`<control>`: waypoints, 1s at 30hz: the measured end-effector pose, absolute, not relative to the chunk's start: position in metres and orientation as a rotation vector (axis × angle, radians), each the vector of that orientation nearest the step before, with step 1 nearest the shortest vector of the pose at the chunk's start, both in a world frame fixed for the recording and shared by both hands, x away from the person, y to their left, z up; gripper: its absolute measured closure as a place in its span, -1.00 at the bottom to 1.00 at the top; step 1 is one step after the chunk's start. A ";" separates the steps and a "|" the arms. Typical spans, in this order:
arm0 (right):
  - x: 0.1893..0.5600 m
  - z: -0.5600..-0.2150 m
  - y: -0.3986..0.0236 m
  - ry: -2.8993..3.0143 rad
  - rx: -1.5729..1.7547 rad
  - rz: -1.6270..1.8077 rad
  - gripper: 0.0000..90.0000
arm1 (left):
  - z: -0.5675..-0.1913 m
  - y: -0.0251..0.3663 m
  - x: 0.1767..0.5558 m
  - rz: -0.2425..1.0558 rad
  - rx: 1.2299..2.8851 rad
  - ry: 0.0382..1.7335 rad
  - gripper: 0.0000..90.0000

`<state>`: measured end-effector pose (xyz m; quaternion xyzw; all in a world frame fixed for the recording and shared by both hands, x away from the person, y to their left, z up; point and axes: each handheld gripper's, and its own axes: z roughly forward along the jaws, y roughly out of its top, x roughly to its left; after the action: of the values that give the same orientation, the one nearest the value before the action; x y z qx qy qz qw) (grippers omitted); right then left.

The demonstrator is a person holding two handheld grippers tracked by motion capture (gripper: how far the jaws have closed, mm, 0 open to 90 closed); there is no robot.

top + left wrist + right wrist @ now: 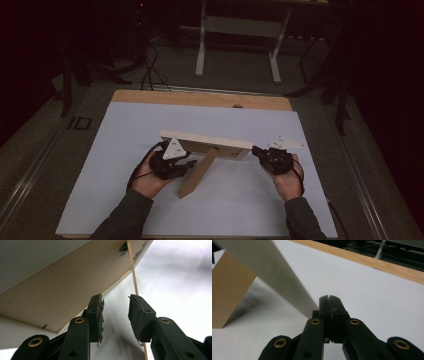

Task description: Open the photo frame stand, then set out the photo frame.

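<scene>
A light wooden picture frame point(205, 142) stands mid-table, propped on its brown back leg point(197, 175). My left gripper point(187, 165) is at the frame's left end, beside the leg. In the left gripper view its jaws point(116, 307) stand apart under the frame's back point(62, 285), and the leg's thin edge point(133, 277) runs past the right pad with nothing pressed. My right gripper point(256, 150) is at the frame's right end. The right gripper view has its jaws point(330, 300) shut pad to pad, just right of the frame's pale edge point(274, 272), with the brown leg point(229, 290) farther left.
A white sheet point(150, 210) covers the table, with a bare wooden strip point(200, 97) along the far edge. Behind the table, a white desk frame point(200, 50) and cables point(150, 70) stand on the dark floor.
</scene>
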<state>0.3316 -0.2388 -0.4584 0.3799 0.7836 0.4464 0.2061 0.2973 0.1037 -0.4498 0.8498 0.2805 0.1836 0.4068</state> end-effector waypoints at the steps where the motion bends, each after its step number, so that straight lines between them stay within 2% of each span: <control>1: 0.335 -0.456 -0.237 2.178 1.065 1.246 0.99 | -0.451 0.105 0.298 0.478 2.144 0.728 0.45; 18: 0.354 -0.442 -0.233 2.170 1.108 1.372 1.00 | -0.457 0.121 0.299 0.504 2.052 0.838 0.44; 25: 0.358 -0.440 -0.230 2.174 1.119 1.436 1.00 | -0.456 0.124 0.296 0.521 1.989 0.853 0.58; 30: 0.360 -0.438 -0.228 2.182 1.115 1.458 1.00 | -0.456 0.126 0.298 0.527 1.970 0.883 0.78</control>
<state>0.3597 -0.2284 -0.4380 0.3871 0.7571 0.5059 0.1448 0.2978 0.1257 -0.4560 0.7946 0.3560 0.2124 0.4436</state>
